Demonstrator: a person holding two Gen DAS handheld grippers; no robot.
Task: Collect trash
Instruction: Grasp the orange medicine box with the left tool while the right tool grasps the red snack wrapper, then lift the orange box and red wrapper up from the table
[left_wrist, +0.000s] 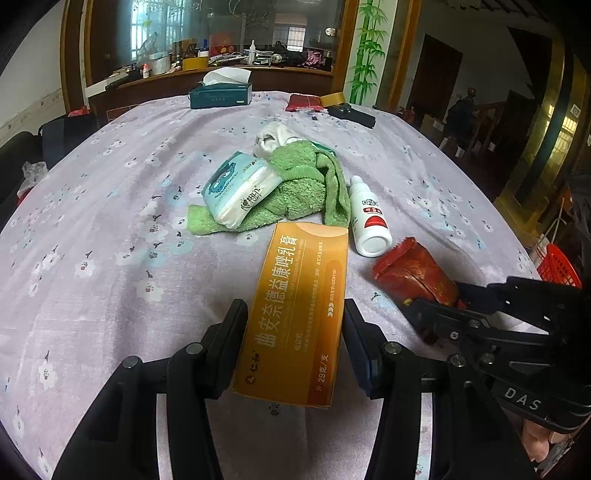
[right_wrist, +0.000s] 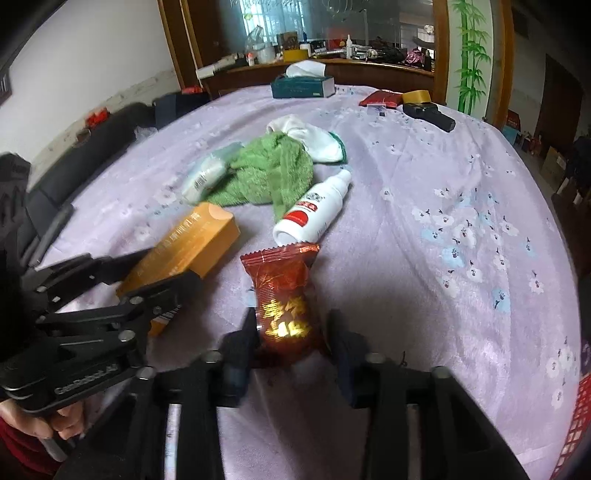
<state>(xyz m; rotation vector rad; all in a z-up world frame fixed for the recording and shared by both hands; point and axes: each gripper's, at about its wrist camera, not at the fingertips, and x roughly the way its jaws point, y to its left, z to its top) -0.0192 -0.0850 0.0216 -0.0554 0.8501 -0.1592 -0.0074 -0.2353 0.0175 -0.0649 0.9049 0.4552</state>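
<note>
Left gripper (left_wrist: 295, 314), low centre of its own view, angled down at the table, fingers clamped on the near end of an orange carton (left_wrist: 301, 310) that lies lengthwise on the lilac floral cloth (left_wrist: 110, 221).

Right gripper (right_wrist: 291, 328), low centre of the right view, likewise tilted down; fingers (right_wrist: 245, 332) flank a red snack wrapper (right_wrist: 286, 295), the left one against its pinched waist, the right one (right_wrist: 340, 332) perhaps a sliver off, blurred. From the left view, only the wrapper's far end clear of the black linkage.

Bottom left of the right view: part of a hand (right_wrist: 62, 421) around the other handle, cut by the frame edge. Carton's print smeared there.

Mid-frame, just beyond both: white bottle (right_wrist: 314, 206) on its side, base nearly touching the wrapper's crimped edge; green towel (left_wrist: 306, 184) bunched, a tissue pack (left_wrist: 240, 188) leaning on it, a white cloth (left_wrist: 273, 138) behind. Upper centre: teal tissue box (left_wrist: 221, 95); upper right: red pouch (left_wrist: 303, 102), tape roll (left_wrist: 332, 98), black device (left_wrist: 351, 113). Red basket (left_wrist: 559, 267) at the right edge, mostly cut off.
</note>
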